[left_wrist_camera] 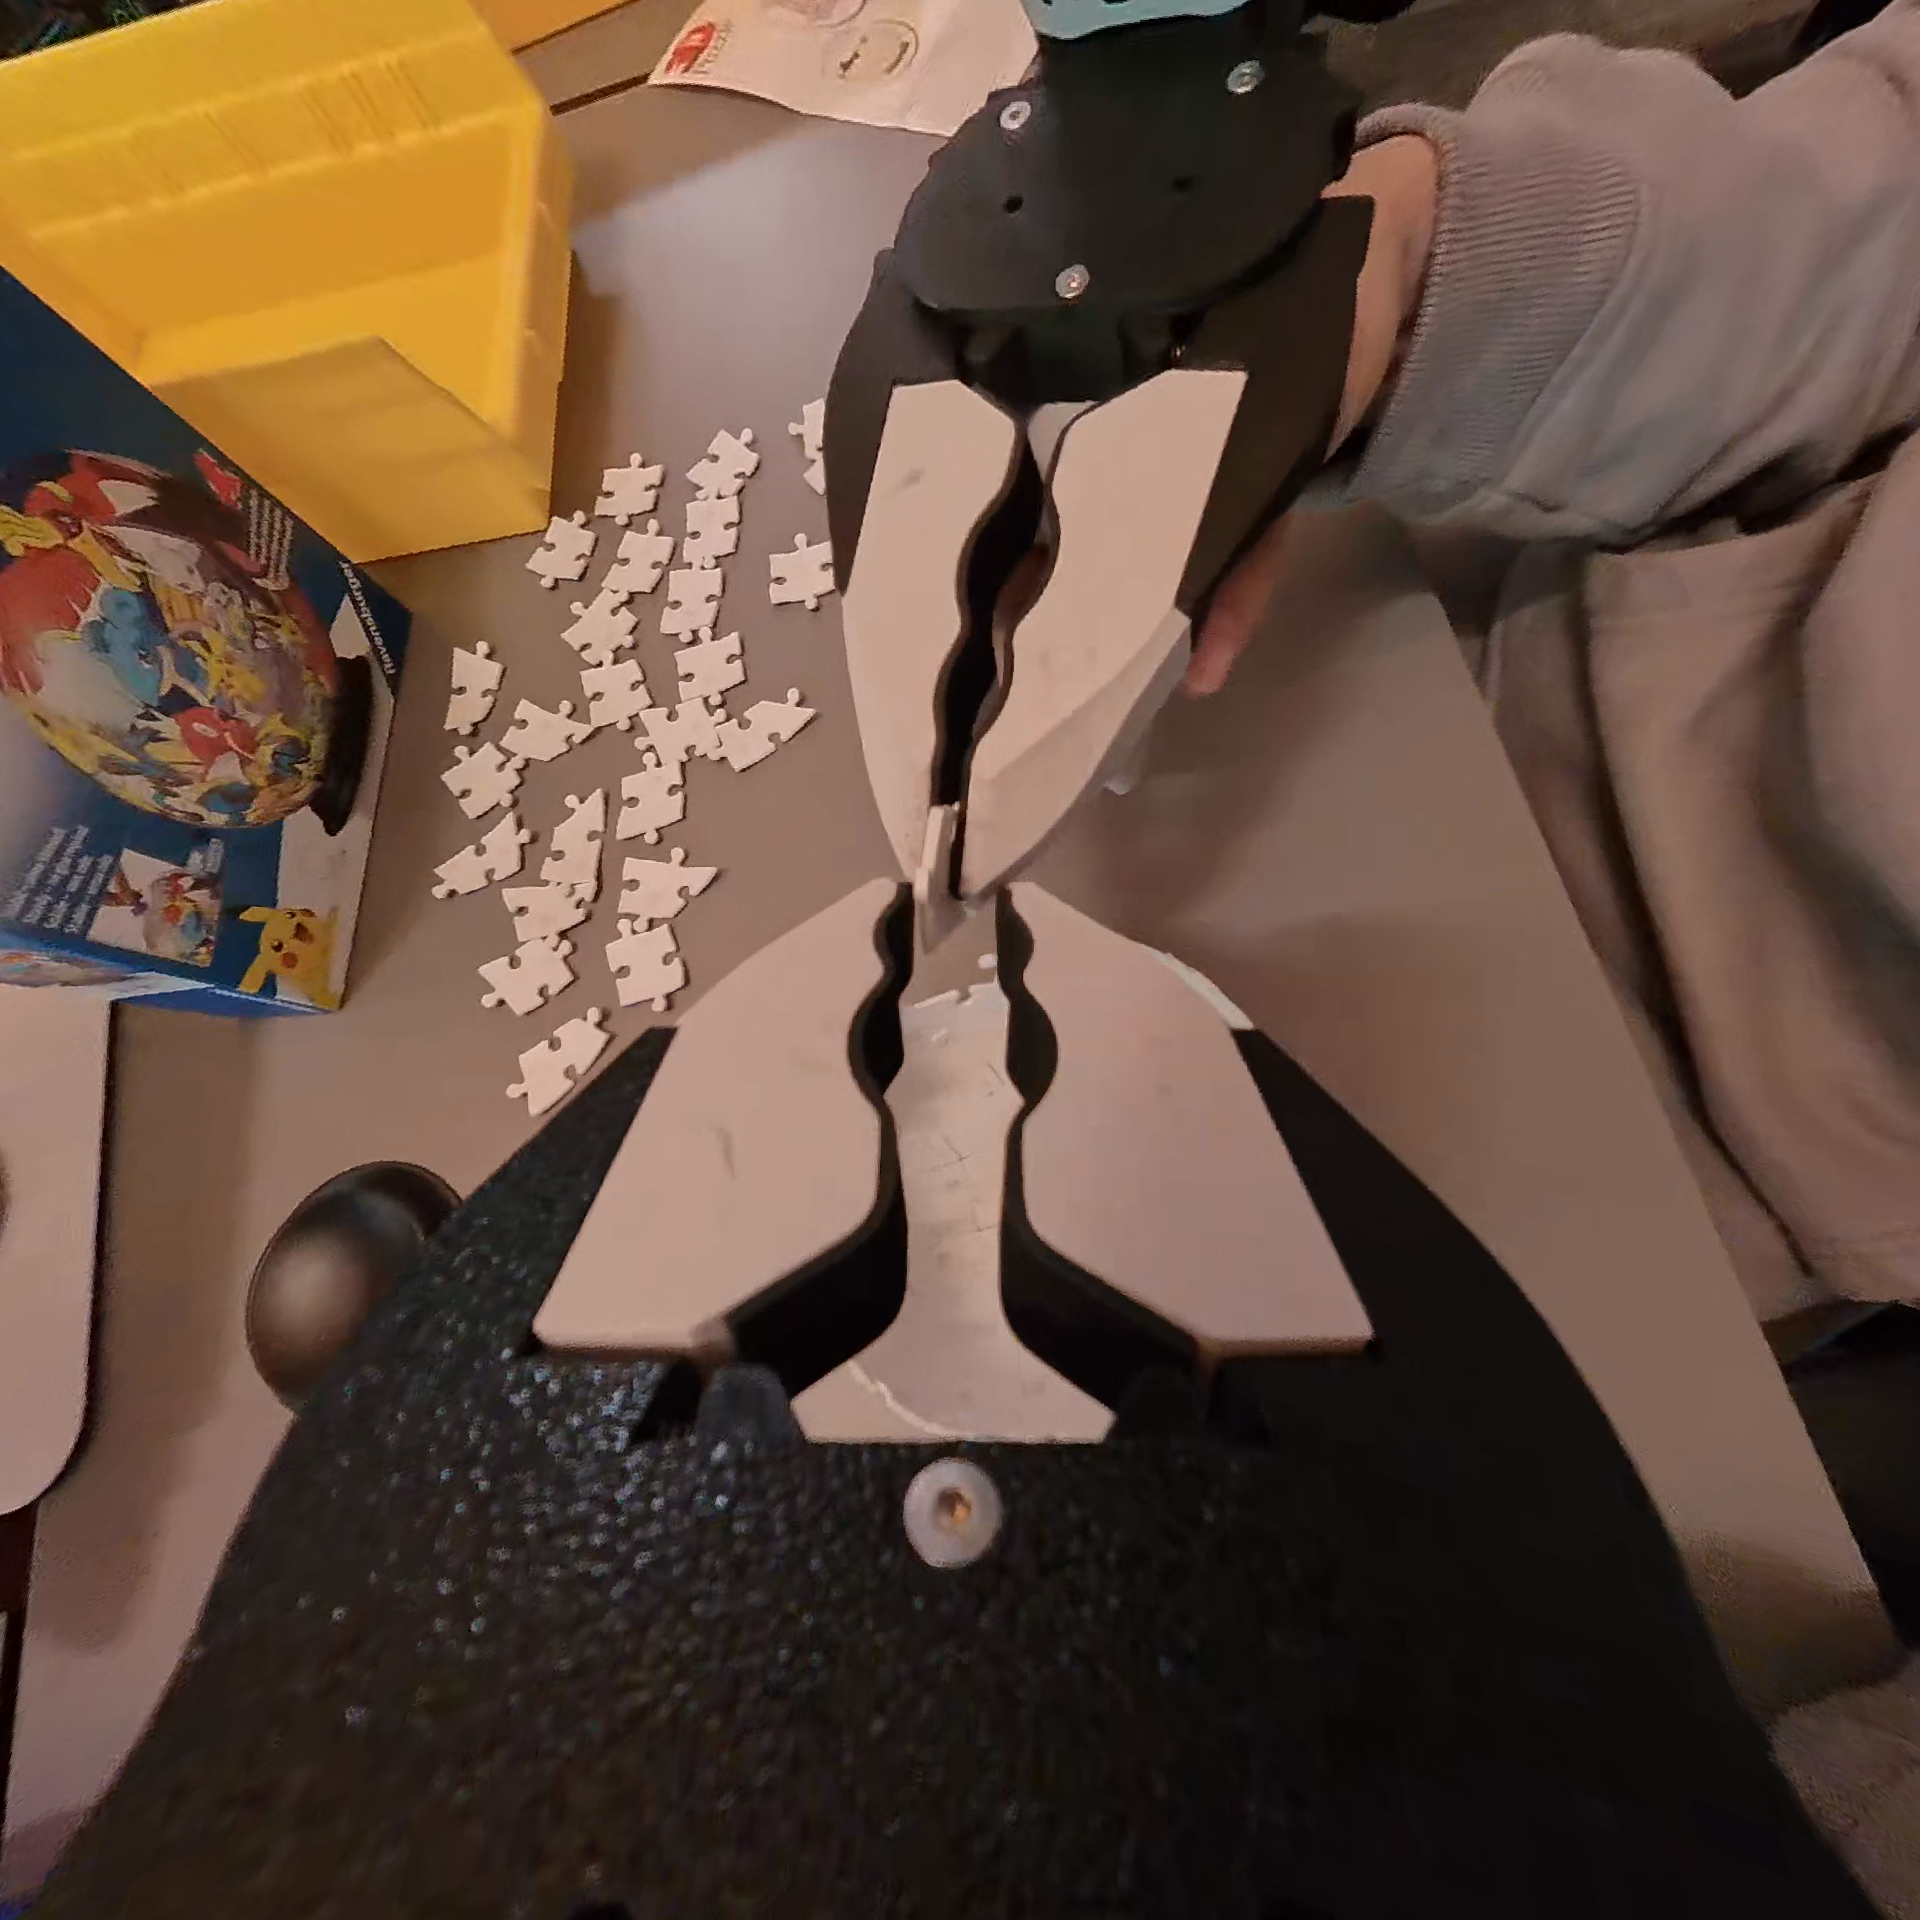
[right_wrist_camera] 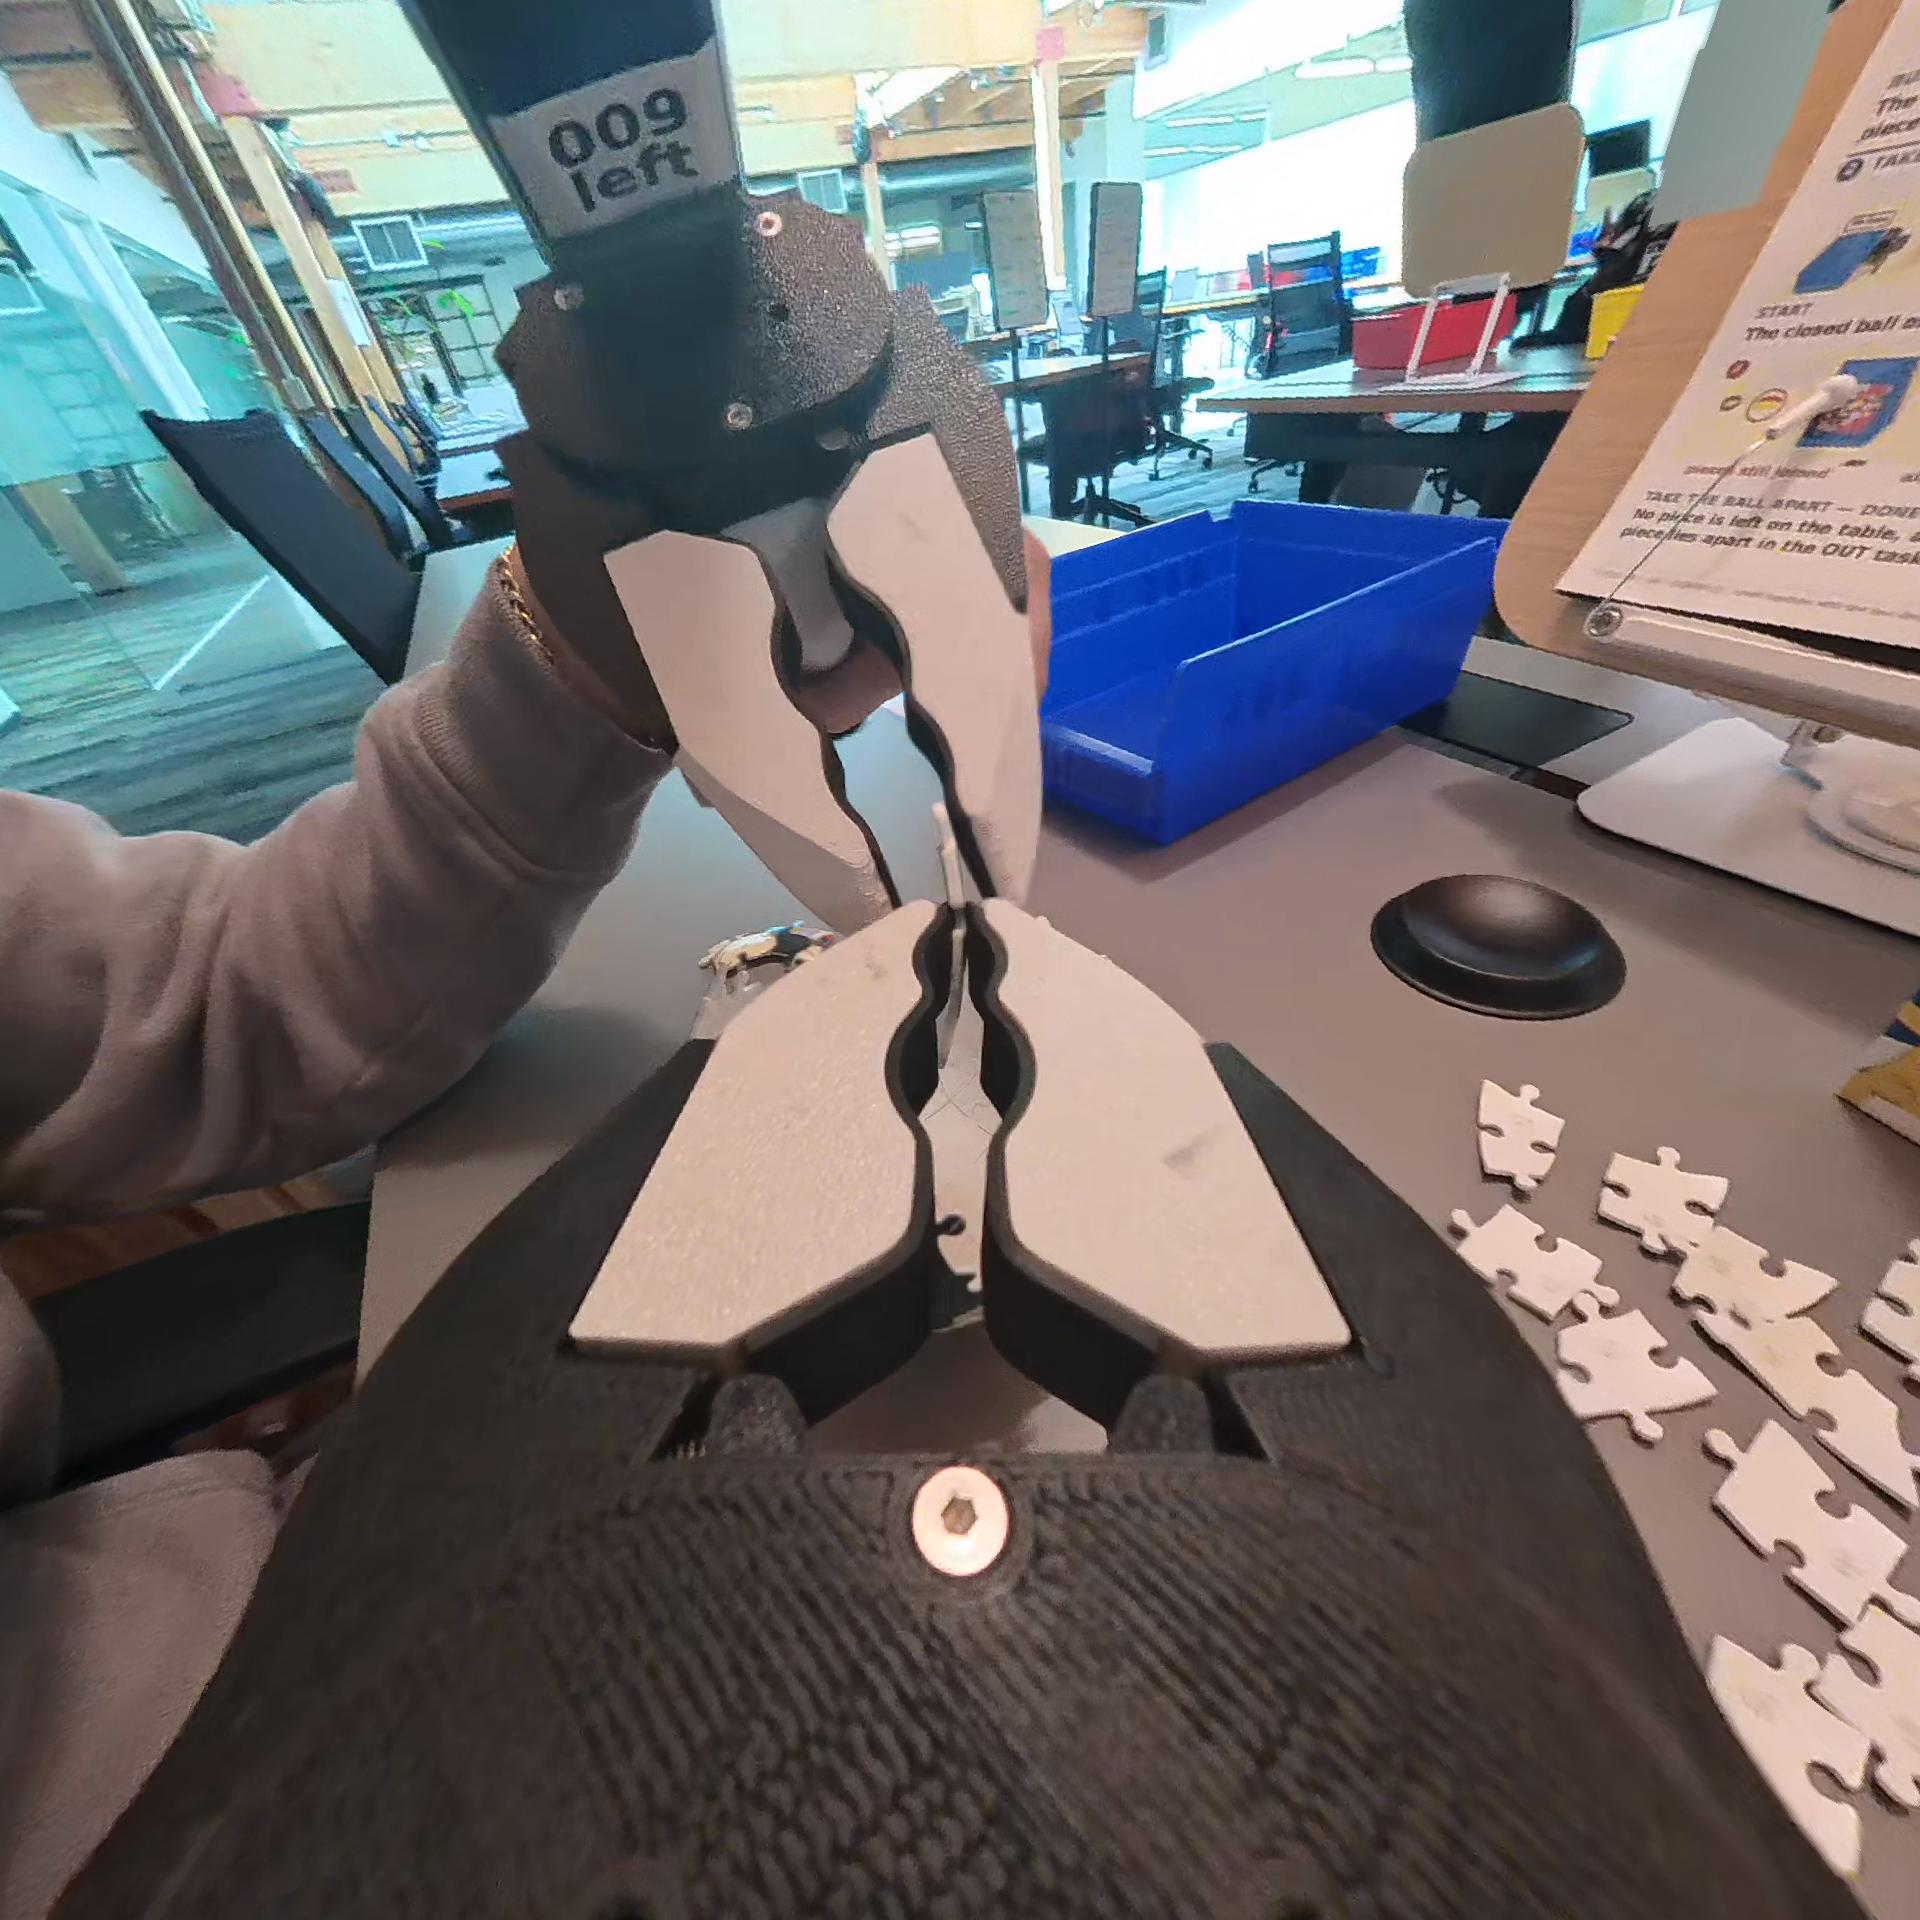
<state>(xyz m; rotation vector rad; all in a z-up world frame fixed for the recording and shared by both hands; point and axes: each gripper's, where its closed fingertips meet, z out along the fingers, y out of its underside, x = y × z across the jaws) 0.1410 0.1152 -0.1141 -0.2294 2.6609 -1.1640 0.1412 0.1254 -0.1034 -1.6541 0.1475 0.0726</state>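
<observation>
Puzzle piece [left_wrist_camera: 940, 868], white, pinched edge-on between both our grippers: left gripper [left_wrist_camera: 940, 914] nearly closed, right gripper [right_wrist_camera: 961, 920] clamped; loose pieces [left_wrist_camera: 623, 727] strewn across the surface [left_wrist_camera: 1299, 987].

One yellow bin [left_wrist_camera: 312, 208], one blue bin [right_wrist_camera: 1247, 644], one puzzle box [left_wrist_camera: 177, 727], roughly thirty loose white puzzle pieces [left_wrist_camera: 634, 727].

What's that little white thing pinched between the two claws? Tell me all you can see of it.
It is a small flat white jigsaw puzzle piece, thin card or plastic by its look, blank on the side shown. It stands on edge above the grey table. The right gripper pinches its far part and the left gripper its near part. Whether it is one piece or two joined is unclear.
</observation>
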